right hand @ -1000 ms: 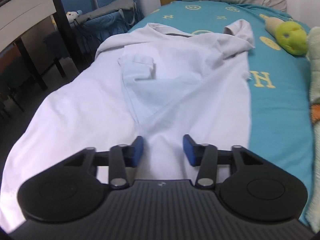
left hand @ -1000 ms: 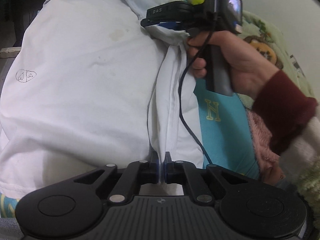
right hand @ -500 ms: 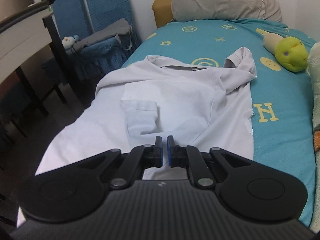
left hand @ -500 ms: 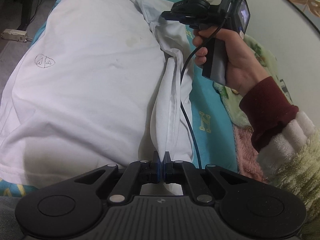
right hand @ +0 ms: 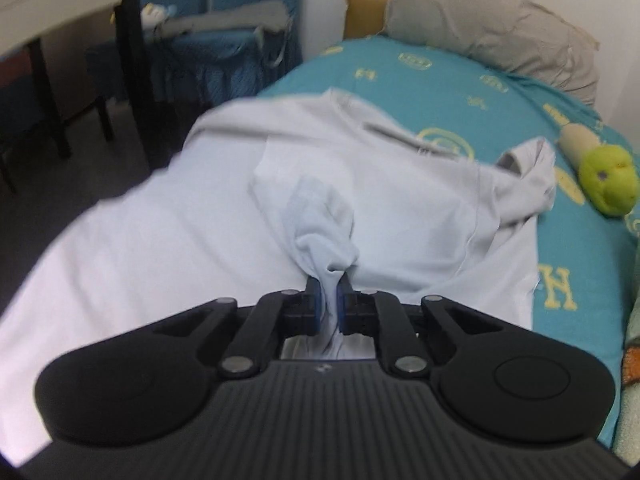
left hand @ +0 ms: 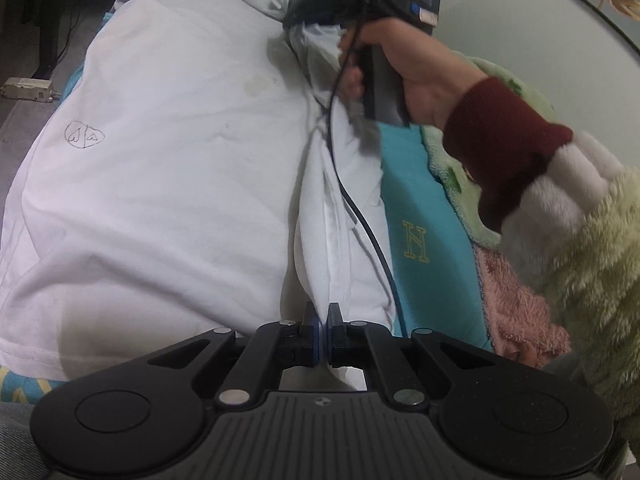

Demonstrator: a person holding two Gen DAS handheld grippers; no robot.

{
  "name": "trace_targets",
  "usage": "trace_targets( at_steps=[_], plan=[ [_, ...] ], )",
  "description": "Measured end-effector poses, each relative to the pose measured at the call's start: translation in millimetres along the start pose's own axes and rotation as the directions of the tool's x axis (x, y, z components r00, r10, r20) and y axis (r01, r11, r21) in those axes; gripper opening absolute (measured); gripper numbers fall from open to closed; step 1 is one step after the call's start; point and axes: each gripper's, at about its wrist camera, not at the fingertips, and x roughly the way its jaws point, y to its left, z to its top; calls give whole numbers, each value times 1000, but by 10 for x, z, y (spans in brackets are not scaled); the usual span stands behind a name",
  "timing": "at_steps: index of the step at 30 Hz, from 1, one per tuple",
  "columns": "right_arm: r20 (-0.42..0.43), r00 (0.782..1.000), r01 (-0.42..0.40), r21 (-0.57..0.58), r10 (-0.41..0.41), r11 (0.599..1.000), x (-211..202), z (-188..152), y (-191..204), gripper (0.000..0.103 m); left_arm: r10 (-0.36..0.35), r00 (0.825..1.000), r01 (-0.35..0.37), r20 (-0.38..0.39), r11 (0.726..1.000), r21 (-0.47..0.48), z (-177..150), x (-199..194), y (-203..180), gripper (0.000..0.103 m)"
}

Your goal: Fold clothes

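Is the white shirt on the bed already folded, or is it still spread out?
Mostly spread. The shirt lies flat over the bed; only its right edge is lifted into a ridge, pinched by both tools.

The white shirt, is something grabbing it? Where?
Yes, both tools hold the white shirt. The left tool pinches its folded side edge near the hem. The right tool pinches a bunched bit of the same fold, farther up by the sleeve.

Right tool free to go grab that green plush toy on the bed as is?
Probably not yet: the right tool is shut on a bunch of the white shirt. The green plush toy lies unobstructed on the bedsheet, so it must let go first.
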Motion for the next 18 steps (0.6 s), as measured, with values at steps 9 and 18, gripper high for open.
trace_targets(
  at_steps=[9,18],
  plan=[
    [15,1000,20,50,-21,999,242,77,7,11,44,998,-45,-36,999,-5,12,184,-5,8],
    [116,993,-44,112,31,993,-150,-18,-129,103,109,986,-117,128,992,55,45,-26,-146,87]
  ],
)
